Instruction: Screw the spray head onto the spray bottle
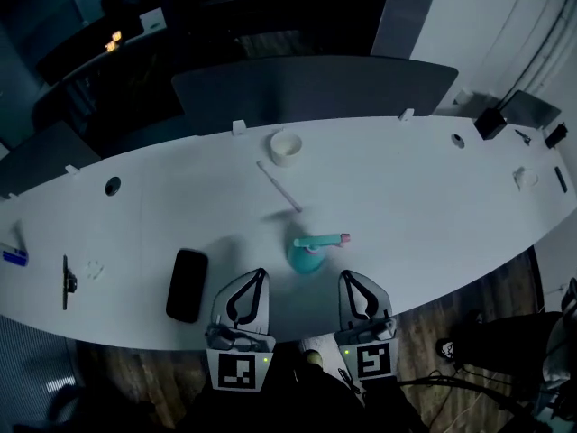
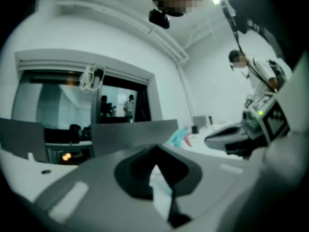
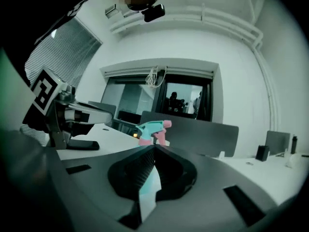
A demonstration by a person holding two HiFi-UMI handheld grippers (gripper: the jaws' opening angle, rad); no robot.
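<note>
A teal spray bottle (image 1: 306,258) stands on the white table (image 1: 406,197), its teal spray head with a pink nozzle (image 1: 335,239) sitting on top. My left gripper (image 1: 261,273) is shut and empty, just left of the bottle near the table's front edge. On the bottle's right, my right gripper (image 1: 346,276) is likewise shut with nothing in it. In the left gripper view the closed left gripper (image 2: 155,150) points level, with the bottle (image 2: 178,137) beyond to the right. In the right gripper view the spray head (image 3: 151,129) rises just past the shut right gripper (image 3: 154,147).
A black phone (image 1: 187,284) lies left of my left gripper. A white cup (image 1: 285,147) and a thin white tube (image 1: 279,186) sit farther back. A pen (image 1: 65,282) lies at the left. A grey partition (image 1: 315,88) runs behind the table.
</note>
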